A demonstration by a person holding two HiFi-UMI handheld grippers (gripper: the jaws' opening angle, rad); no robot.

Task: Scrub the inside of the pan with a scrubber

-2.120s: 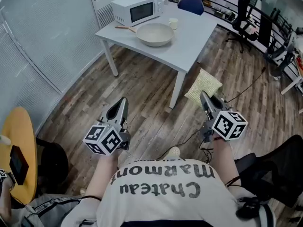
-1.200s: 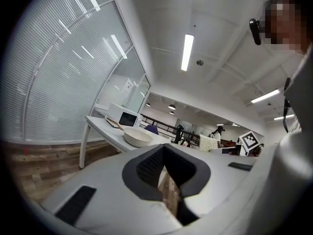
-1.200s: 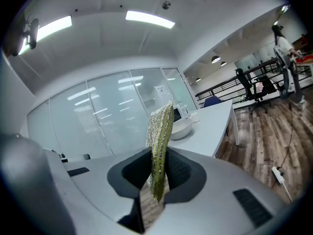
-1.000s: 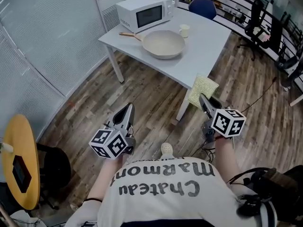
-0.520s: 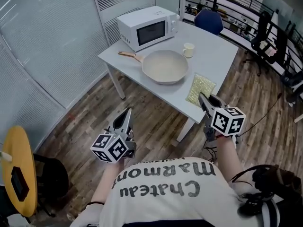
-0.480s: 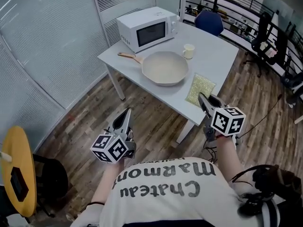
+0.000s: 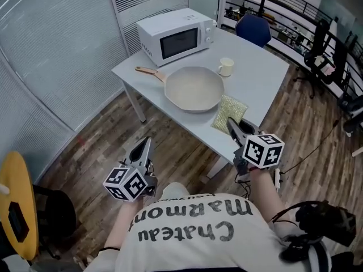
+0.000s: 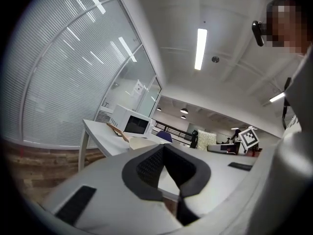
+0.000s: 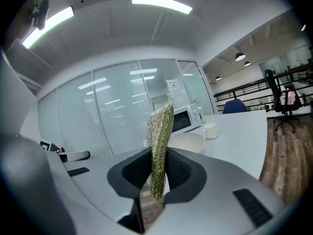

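A cream pan (image 7: 194,88) with a wooden handle sits on the grey table (image 7: 258,78); its rim shows as well in the right gripper view (image 9: 188,142) and the left gripper view (image 8: 142,142). My right gripper (image 7: 232,126) is shut on a yellow-green glittery scrubber (image 7: 228,111), held upright over the table's near edge, short of the pan. The scrubber (image 9: 160,146) stands edge-on between the pads. Lower left, over the wooden floor, my left gripper (image 7: 144,147) is shut with nothing in it (image 8: 164,166).
A white microwave (image 7: 174,36) stands at the table's back left, a small cup (image 7: 226,67) behind the pan. A blue chair (image 7: 253,30) is beyond the table. A yellow round table (image 7: 14,205) sits at the far left. Blinds line the glass wall.
The person has walked closer to the table; the table and pan now lie nearer below. The right gripper with the scrubber has come over the table's edge. Both grippers stay shut.
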